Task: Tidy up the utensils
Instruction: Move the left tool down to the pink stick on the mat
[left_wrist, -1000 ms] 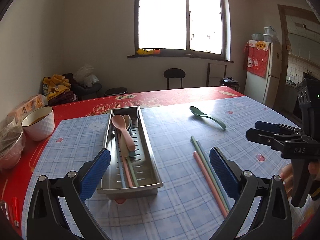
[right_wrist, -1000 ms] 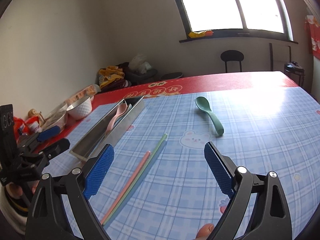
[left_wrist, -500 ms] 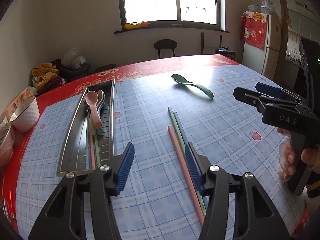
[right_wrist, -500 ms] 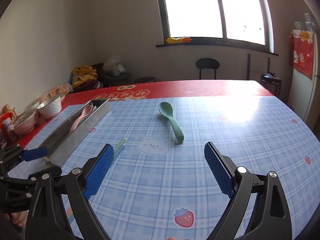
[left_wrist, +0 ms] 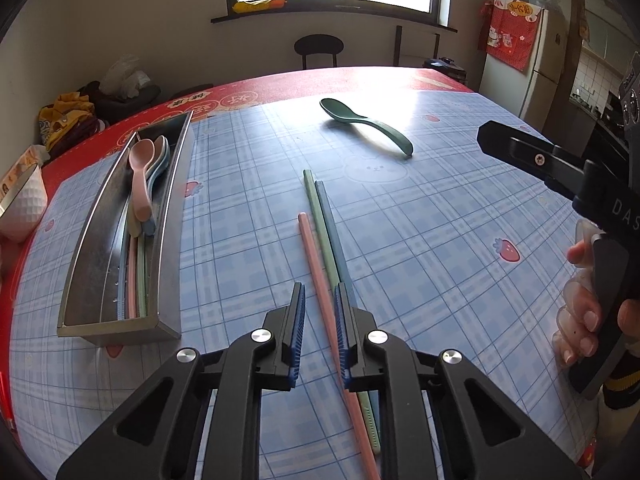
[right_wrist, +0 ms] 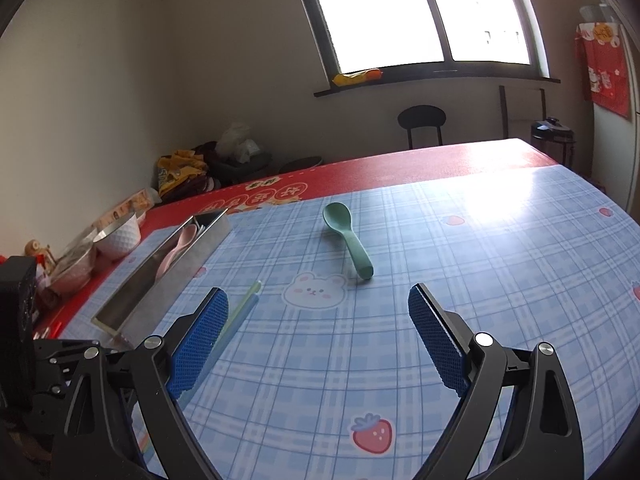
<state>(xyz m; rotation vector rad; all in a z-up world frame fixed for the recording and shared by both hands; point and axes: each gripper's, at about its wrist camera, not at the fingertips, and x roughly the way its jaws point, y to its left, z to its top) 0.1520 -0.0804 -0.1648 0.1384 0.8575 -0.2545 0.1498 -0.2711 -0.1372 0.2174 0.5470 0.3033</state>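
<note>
Three chopsticks, pink [left_wrist: 316,276], green [left_wrist: 318,220] and blue-grey [left_wrist: 332,224], lie side by side on the blue checked tablecloth. My left gripper [left_wrist: 320,320] has its jaws narrowed around the pink chopstick, with a small gap on each side. A dark green spoon [left_wrist: 366,124] lies farther back; it also shows in the right wrist view [right_wrist: 348,240]. A steel tray [left_wrist: 120,240] at the left holds pink and blue spoons [left_wrist: 142,176] and chopsticks. My right gripper [right_wrist: 316,336] is wide open and empty, facing the green spoon.
A white bowl [left_wrist: 24,208] and other dishes [right_wrist: 76,264] stand at the table's left edge on the red cloth. The right gripper's body [left_wrist: 580,200] and hand are at the right side. A chair [left_wrist: 318,50] stands behind the table.
My left gripper moved right from the tray to over the chopsticks and its jaws closed in around the pink one. The right gripper swung toward the green spoon, staying open.
</note>
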